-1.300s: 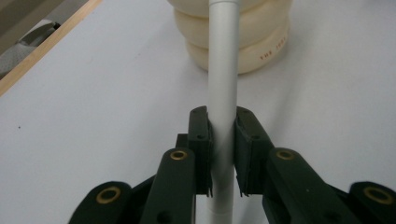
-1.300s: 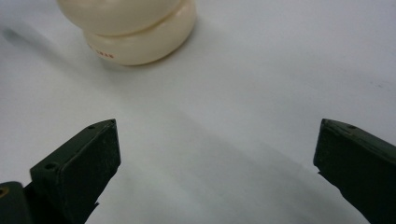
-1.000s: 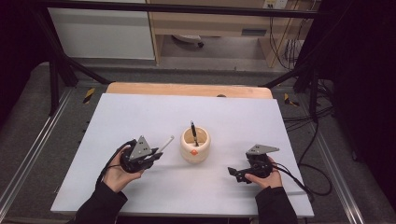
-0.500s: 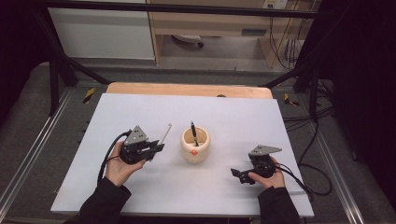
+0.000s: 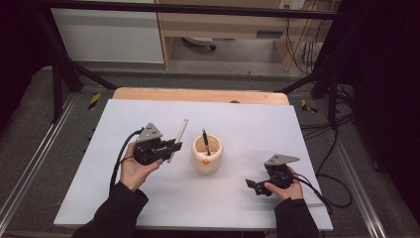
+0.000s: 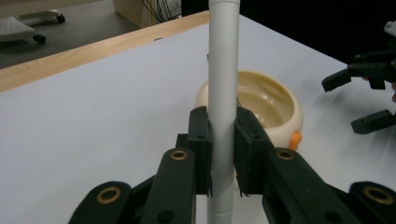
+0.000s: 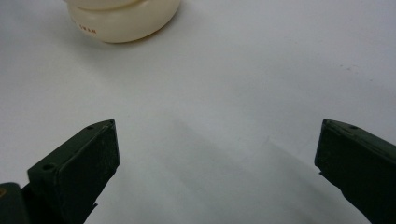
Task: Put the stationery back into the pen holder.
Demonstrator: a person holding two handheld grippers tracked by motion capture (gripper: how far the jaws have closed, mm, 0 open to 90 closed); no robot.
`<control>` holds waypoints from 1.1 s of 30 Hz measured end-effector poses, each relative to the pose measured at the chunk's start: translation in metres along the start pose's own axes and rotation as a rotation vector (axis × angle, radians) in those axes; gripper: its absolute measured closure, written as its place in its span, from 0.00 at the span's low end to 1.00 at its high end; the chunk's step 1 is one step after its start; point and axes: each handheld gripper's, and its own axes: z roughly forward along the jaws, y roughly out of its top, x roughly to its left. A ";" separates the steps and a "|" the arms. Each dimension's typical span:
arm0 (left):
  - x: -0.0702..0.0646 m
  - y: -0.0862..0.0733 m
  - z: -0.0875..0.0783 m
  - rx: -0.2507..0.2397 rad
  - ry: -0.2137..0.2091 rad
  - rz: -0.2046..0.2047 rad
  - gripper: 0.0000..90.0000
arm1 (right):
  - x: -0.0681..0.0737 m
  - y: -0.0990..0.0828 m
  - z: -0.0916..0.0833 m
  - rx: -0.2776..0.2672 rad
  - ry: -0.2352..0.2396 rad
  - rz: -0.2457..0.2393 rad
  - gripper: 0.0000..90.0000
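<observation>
Pen [image 6: 222, 93]: slim, plain white barrel, clamped in left tongs [image 6: 222, 156].

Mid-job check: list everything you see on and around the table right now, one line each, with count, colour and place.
white pen: 1, white, clamped between the left gripper's jaws, held above the table left of the cup
cup: 1, cream with a small orange mark on its front, middle of the table
dark pen: 1, black, standing in the cup
table: 1, white top with a wooden strip along the far edge
left gripper: 1, black with a grey plate, shut on the white pen, left of the cup
right gripper: 1, black with a grey plate, jaws open with nothing between them, low over the table right of the cup
</observation>
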 end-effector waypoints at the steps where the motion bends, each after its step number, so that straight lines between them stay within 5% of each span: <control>1: -0.001 0.003 0.001 -0.006 0.002 0.001 0.87 | 0.000 0.000 0.000 -0.001 0.001 0.001 0.01; 33: -0.033 0.040 0.062 -0.082 -0.017 0.013 0.87 | 0.000 0.000 0.001 0.007 0.005 -0.006 0.01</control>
